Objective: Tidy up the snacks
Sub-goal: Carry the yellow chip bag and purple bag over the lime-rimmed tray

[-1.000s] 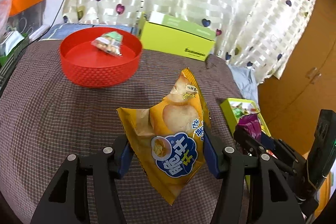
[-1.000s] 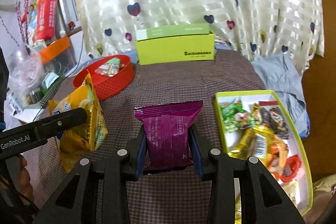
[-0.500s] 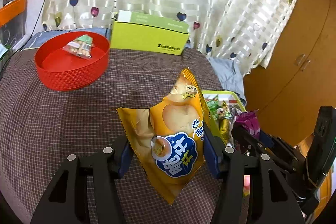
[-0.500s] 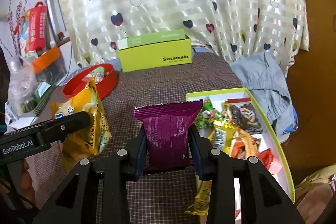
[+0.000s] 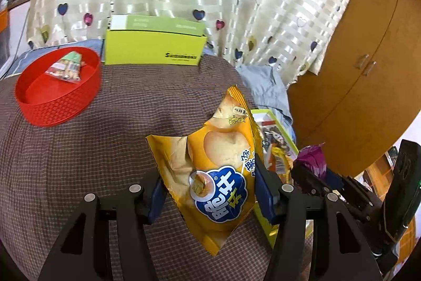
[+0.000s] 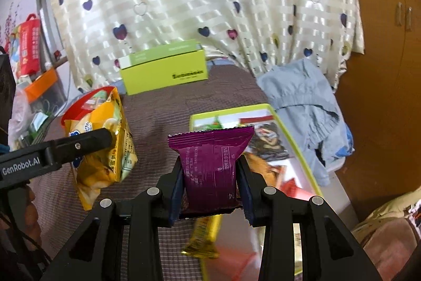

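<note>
My left gripper [image 5: 210, 194] is shut on a yellow chip bag [image 5: 218, 170] and holds it above the checked tablecloth; the bag also shows in the right wrist view [image 6: 102, 146]. My right gripper [image 6: 211, 191] is shut on a purple snack packet [image 6: 211, 170], held over the near left corner of the green tray [image 6: 297, 146] of mixed snacks. The tray also shows in the left wrist view [image 5: 268, 228]. A red basket [image 5: 58, 88] at the far left holds one small snack pack [image 5: 65, 67].
A lime-green cardboard box [image 5: 155, 46] stands at the table's back edge before the heart-print curtain. A blue garment [image 6: 307, 107] lies beyond the tray. A gold wrapper [image 6: 204, 236] lies below my right gripper. A wooden cabinet [image 5: 363, 57] stands on the right.
Both grippers have swung right with their packets. The red basket has slid to the far left of the left view; the tray and blue garment have come closer in the right view.
</note>
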### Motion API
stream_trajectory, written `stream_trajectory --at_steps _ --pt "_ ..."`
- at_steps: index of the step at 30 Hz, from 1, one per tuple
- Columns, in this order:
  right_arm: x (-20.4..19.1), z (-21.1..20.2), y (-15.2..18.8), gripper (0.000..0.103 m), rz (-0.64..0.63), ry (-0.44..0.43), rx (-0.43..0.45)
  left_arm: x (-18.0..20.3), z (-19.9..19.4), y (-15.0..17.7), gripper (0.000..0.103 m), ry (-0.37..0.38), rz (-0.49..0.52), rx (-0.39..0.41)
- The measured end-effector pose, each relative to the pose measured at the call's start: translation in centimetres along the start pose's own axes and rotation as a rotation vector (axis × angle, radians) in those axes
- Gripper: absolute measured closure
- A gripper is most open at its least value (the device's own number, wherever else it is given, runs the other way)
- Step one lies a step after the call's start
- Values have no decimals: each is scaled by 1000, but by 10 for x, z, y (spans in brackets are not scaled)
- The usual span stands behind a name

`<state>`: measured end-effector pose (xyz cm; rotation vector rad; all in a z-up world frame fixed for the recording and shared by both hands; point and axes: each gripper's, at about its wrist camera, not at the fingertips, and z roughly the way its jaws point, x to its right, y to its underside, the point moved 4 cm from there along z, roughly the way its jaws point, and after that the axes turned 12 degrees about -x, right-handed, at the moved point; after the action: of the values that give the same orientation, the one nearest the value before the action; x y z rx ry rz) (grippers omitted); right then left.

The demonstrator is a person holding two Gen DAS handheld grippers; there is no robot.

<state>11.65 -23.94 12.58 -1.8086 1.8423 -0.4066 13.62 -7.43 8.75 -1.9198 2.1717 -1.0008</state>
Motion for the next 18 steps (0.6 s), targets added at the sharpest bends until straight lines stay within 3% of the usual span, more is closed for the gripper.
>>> stream_trajectory --at_steps 18 --pt "78 -9 29 67 114 91 -35 50 55 -26 45 72 55 -82"
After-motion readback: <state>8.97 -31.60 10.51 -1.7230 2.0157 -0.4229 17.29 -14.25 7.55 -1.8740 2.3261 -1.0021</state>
